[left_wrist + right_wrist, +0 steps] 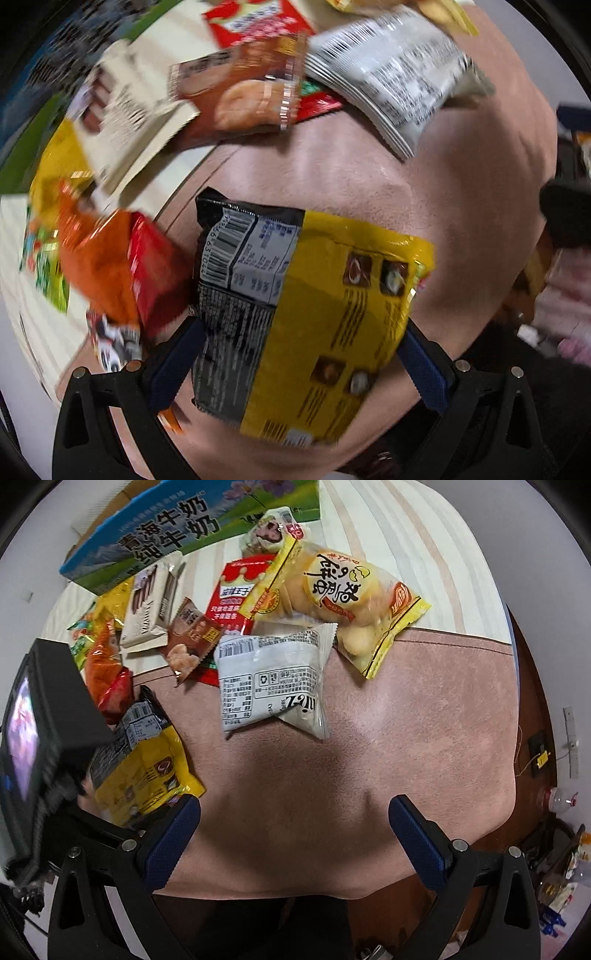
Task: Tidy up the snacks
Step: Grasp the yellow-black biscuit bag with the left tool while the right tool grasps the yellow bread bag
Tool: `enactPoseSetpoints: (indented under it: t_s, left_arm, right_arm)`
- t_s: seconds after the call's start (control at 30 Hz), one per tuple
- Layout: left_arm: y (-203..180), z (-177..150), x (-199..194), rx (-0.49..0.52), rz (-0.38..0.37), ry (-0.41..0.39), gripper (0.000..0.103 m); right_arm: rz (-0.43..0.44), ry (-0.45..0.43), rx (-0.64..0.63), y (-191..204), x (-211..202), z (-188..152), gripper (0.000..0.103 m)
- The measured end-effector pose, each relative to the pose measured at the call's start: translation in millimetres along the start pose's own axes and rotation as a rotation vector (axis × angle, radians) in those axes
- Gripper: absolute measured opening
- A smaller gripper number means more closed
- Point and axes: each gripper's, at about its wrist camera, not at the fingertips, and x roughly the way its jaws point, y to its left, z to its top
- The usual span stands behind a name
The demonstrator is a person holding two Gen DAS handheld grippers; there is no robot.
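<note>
The left gripper point(299, 354) has its blue pads pressed against both sides of a yellow and black packet point(295, 306), pinching it; the packet stands up between the pads toward 12 o'clock, barcode side facing the camera. In the right wrist view the same packet point(144, 760) sits at 9 o'clock, under the left tool's black body. The right gripper point(295, 834) hangs spread wide with nothing between its pads, above the bare pink cover point(388, 738). Farther out at 12 o'clock a white packet point(273, 683) lies flat on the pink cover. Beyond it, at 1 o'clock, a yellow-edged biscuit bag point(332, 598) overlaps a red packet point(236, 598). At 11 o'clock lie a brown packet point(190, 638), a cream wafer packet point(147, 609) and an orange bag point(103, 664). Farthest, a blue and green milk carton box point(177, 528) rests on the striped sheet point(406, 554).
</note>
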Motion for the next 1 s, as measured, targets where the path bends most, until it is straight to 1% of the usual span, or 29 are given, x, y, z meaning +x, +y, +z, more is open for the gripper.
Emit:
enactPoseSetpoints:
  t_s: [0.07, 0.1, 0.17, 0.23, 0.3, 0.33, 0.4, 0.43, 0.53, 0.6, 0.67, 0.73, 0.77, 0.8, 0.83, 0.87, 0.9, 0.93, 1.0]
  left_arm:
    - [-1.9, -1.9, 0.6, 0.005, 0.012, -0.019, 0.102]
    - [-0.7, -4.3, -0.7, -0.013, 0.010, -0.033, 0.098]
    - [1.2, -10.4, -3.3, -0.070, -0.004, -0.069, 0.095]
    - [16.7, -18.5, -11.4, -0.194, -0.055, -0.091, 0.088]
    - [35.5, -28.5, -23.2, -0.357, -0.093, -0.124, 0.079]
    - [41.6, -34.3, -27.2, -0.436, -0.103, -0.141, 0.078]
    - [50.1, -42.0, -31.6, -0.547, -0.123, -0.154, 0.078]
    - [52.2, -46.5, -31.8, -0.606, -0.119, -0.156, 0.078]
    - [51.7, -58.7, -26.8, -0.715, -0.110, -0.166, 0.078]
    - [48.0, -59.2, -24.5, -0.774, -0.093, -0.167, 0.078]
    - [44.1, -61.9, -20.6, -0.805, -0.077, -0.151, 0.078]
    - [39.6, -56.1, -17.7, -0.814, -0.064, -0.121, 0.078]
    - [39.1, -55.1, -17.1, -0.814, -0.058, -0.103, 0.078]
    - [39.1, -55.9, -17.0, -0.813, -0.056, -0.088, 0.079]
    - [39.4, -58.3, -15.3, -0.812, -0.054, -0.075, 0.079]
    - [41.8, -51.1, -14.7, -0.810, -0.055, -0.061, 0.079]
    - [42.8, -49.8, -14.3, -0.805, -0.061, -0.047, 0.079]
    - [43.1, -38.5, -14.6, -0.798, -0.068, -0.037, 0.079]
    - [44.6, -41.5, -20.4, -0.792, -0.084, -0.031, 0.079]
  right_arm:
    - [-0.007, 0.000, 0.000, 1.2, 0.4, 4.4, 0.103]
    - [-0.008, 0.000, 0.001, 1.4, -0.7, 5.9, 0.103]
    - [-0.021, -0.006, -0.006, 2.7, -5.9, 10.1, 0.103]
    - [-0.047, -0.023, -0.028, 4.7, -15.7, 15.6, 0.103]
    - [-0.074, -0.039, -0.055, 5.1, -27.5, 24.3, 0.102]
    - [-0.093, -0.055, -0.075, 5.7, -34.1, 31.6, 0.102]
    - [-0.131, -0.083, -0.112, 5.9, -44.3, 46.5, 0.102]
    - [-0.153, -0.095, -0.135, 5.8, -48.8, 56.0, 0.102]
    - [-0.182, -0.096, -0.197, 1.6, -51.7, 87.4, 0.101]
    - [-0.181, -0.077, -0.252, 1.8, -42.5, 111.9, 0.099]
    - [-0.181, -0.052, -0.308, 4.8, -26.5, 127.7, 0.096]
    - [-0.181, -0.007, -0.383, 5.9, -4.7, 144.7, 0.091]
    - [-0.186, 0.018, -0.416, 6.0, 6.1, 150.5, 0.082]
    - [-0.185, 0.045, -0.444, 5.1, 17.0, 155.4, 0.066]
    - [-0.171, 0.086, -0.456, 1.2, 30.1, 159.6, 0.059]
    - [-0.146, 0.102, -0.442, -3.5, 34.4, 161.0, 0.056]
    - [-0.099, 0.115, -0.393, -13.5, 37.3, 162.8, 0.054]
    - [-0.069, 0.134, -0.341, -23.4, 38.5, 163.3, 0.053]
    - [-0.013, 0.164, -0.243, -41.9, 37.9, 161.6, 0.050]
